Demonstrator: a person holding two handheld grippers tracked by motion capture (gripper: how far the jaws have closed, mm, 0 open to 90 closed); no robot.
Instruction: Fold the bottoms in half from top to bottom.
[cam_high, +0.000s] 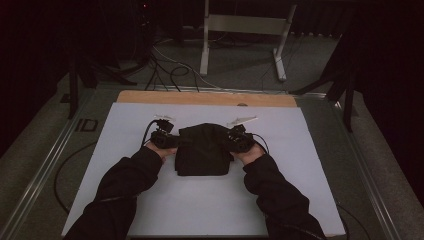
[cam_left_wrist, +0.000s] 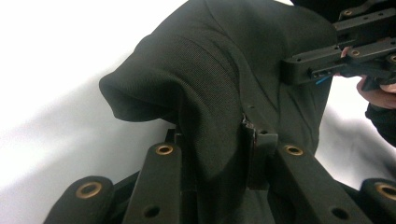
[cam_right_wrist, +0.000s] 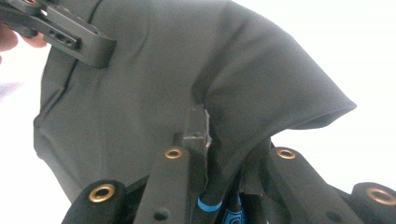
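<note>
Two hand-held grippers pinch one black folded garment (cam_high: 202, 150) lying at the centre of the high view on a white sheet (cam_high: 125, 130) over the table. At centre-left, the left gripper (cam_high: 172, 141) has its jaws nearly closed on the cloth's left edge. At centre-right, the right gripper (cam_high: 231, 141) clamps the right edge the same way, a fold of fabric bunched between its jaws.
</note>
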